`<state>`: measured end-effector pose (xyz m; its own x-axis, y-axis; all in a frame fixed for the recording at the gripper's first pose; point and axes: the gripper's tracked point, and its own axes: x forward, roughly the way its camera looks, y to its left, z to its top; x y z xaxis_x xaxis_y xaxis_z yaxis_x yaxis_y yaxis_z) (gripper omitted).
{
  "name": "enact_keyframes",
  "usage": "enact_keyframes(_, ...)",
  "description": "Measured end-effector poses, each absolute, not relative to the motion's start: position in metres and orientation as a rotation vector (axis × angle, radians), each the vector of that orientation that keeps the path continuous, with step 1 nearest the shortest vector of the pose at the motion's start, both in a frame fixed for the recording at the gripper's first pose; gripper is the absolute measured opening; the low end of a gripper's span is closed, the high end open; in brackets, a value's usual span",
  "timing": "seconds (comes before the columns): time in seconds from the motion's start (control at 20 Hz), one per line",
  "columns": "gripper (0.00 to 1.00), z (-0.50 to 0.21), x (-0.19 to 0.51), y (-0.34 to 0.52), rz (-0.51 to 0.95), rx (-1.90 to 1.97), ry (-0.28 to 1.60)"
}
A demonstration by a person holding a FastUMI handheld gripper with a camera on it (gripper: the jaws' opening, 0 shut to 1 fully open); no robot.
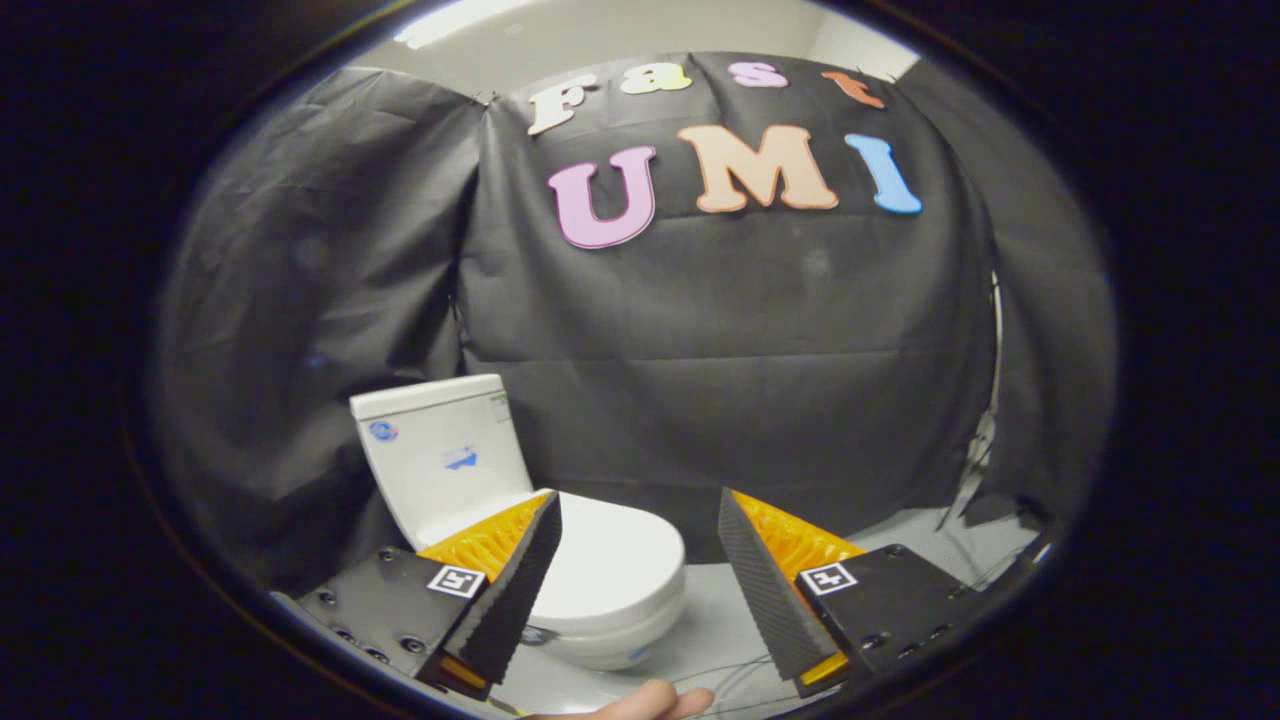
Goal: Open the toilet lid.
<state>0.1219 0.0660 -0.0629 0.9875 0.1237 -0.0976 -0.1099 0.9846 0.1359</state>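
The gripper (640,520) hangs open in the air, its fingers (520,580) spread wide and holding nothing, with the toilet (520,520) beyond them on the left, partly behind the left finger. Its lid (610,565) lies down flat over the bowl, and the tank (440,450) stands upright behind it against the black cloth wall (720,380), which wraps the far and left sides of the booth. The floor (720,620) is pale grey and smooth, thin cables (960,500) trail down at the far right, and a fingertip of a hand (650,703) shows nearest, just below the fingers.
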Motion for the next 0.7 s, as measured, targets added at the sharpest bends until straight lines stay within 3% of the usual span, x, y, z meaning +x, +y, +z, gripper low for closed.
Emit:
enact_keyframes(0.45, 0.99, -0.223, 0.105, 0.135, 0.054, 0.543, 0.253)
enact_keyframes(0.7, 0.99, -0.262, 0.113, 0.160, 0.072, 0.773, 0.326)
